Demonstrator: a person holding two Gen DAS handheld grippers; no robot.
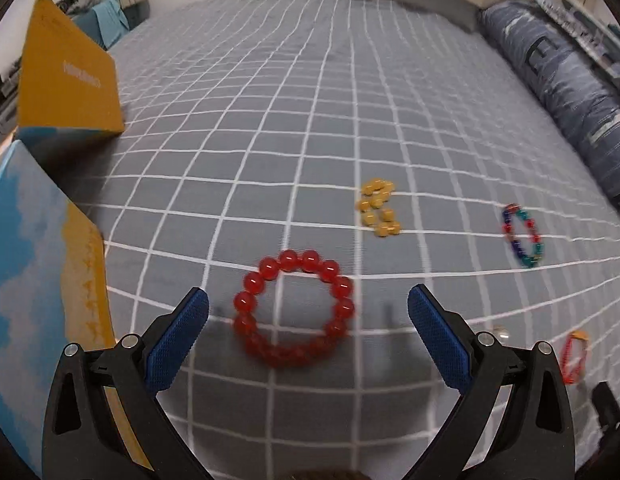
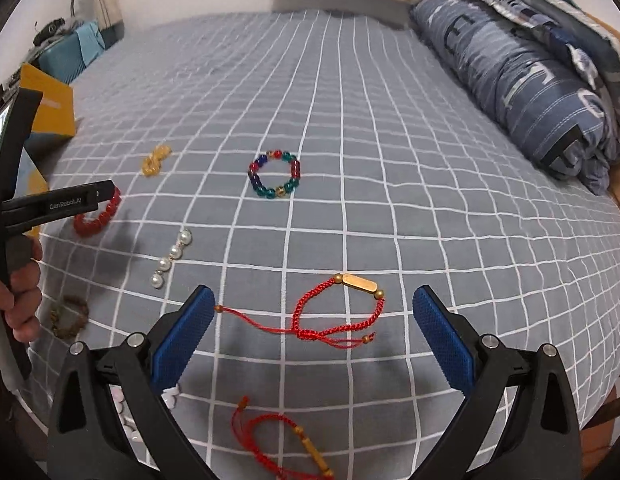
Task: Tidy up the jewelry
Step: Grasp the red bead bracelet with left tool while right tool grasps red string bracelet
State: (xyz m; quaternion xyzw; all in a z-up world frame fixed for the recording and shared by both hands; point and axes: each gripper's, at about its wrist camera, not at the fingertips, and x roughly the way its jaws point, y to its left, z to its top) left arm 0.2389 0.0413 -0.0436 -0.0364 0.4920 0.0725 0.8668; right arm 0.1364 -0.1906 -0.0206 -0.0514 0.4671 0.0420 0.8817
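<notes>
Both wide open (nothing held): left hand-held gripper [image 1: 308, 304] above red bead bracelet [image 1: 294, 307], right hand-held gripper [image 2: 314, 304] over red cord bracelet [image 2: 338, 308]

A grey bedspread [image 2: 390, 200] crossed by a grid of thin white lines. On it lie a glossy red bead bracelet [image 1: 293, 312], a cluster of yellow beads [image 1: 378, 208], a bracelet of mixed blue, green and red beads [image 2: 274, 175], a string of white pearls [image 2: 171, 258], and a red cord bracelet [image 2: 338, 312] with a gold bar. Both grippers have blue textured pads [image 2: 444, 338] on black frames. The box [image 1: 67, 80] is mustard yellow with sky blue.
</notes>
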